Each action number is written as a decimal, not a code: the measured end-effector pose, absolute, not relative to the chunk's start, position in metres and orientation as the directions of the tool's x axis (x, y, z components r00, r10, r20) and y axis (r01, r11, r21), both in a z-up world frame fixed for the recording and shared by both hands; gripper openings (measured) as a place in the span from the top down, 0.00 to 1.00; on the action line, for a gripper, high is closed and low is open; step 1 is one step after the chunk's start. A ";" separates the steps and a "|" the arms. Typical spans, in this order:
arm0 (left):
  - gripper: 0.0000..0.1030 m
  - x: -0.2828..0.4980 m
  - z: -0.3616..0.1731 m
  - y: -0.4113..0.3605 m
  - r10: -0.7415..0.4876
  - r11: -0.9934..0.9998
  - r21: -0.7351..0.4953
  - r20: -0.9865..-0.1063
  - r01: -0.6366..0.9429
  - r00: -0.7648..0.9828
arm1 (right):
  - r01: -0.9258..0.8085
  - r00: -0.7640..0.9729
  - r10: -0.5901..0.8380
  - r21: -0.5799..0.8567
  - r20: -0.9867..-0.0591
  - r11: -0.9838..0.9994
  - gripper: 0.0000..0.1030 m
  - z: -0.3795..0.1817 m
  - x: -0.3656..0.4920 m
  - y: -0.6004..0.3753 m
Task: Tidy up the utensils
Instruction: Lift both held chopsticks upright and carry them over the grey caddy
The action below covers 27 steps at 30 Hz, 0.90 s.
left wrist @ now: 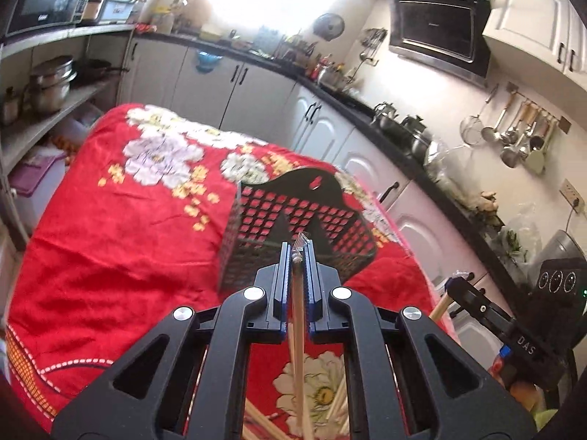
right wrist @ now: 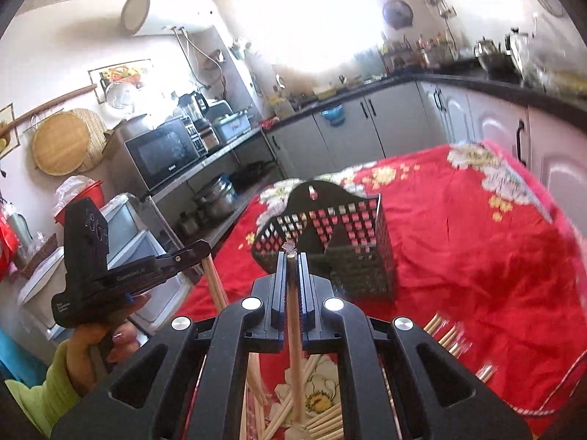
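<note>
A black perforated utensil basket (left wrist: pixel 293 220) (right wrist: pixel 345 234) stands upright on the red floral cloth (left wrist: pixel 110 238) (right wrist: pixel 477 256), just beyond both grippers. My left gripper (left wrist: pixel 296 253) is shut on wooden chopsticks (left wrist: pixel 299 315) that hang down between its pads, their patterned tips poking out above. My right gripper (right wrist: pixel 292 258) is shut on a wooden chopstick (right wrist: pixel 293 322) in the same way. In each wrist view the other gripper shows at the side (left wrist: pixel 456 280) (right wrist: pixel 203 247), raised above the table with sticks hanging below it. Both grippers are short of the basket's near rim.
Several loose chopsticks (right wrist: pixel 323 421) lie on the cloth under the grippers and a few more to the right (right wrist: pixel 447 333). A hand in a green sleeve (right wrist: pixel 55 385) holds the left gripper. Kitchen counters, cabinets and shelves with pots surround the table.
</note>
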<state>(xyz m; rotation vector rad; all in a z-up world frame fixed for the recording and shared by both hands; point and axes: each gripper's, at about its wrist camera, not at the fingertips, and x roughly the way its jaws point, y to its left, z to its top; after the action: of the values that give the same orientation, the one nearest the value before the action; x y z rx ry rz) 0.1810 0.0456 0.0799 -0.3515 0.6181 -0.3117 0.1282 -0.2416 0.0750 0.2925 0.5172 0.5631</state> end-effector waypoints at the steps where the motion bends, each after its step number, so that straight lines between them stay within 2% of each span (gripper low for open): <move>1: 0.97 0.180 0.085 0.043 -0.388 0.895 -0.404 -0.498 0.188 0.775 | -0.434 0.728 0.573 0.394 -0.376 0.810 0.95 0.079 0.127 -0.242; 27: 0.97 0.192 0.199 0.024 -0.354 0.920 -0.282 -0.306 0.270 0.884 | -0.494 0.818 0.544 0.259 -0.184 0.830 0.95 0.165 0.149 -0.243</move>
<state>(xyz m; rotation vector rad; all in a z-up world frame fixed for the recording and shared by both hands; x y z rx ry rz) 0.1917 0.0243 0.1989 -0.2361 0.3612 -0.3277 0.1486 -0.2425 0.1651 0.2035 0.2563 0.5572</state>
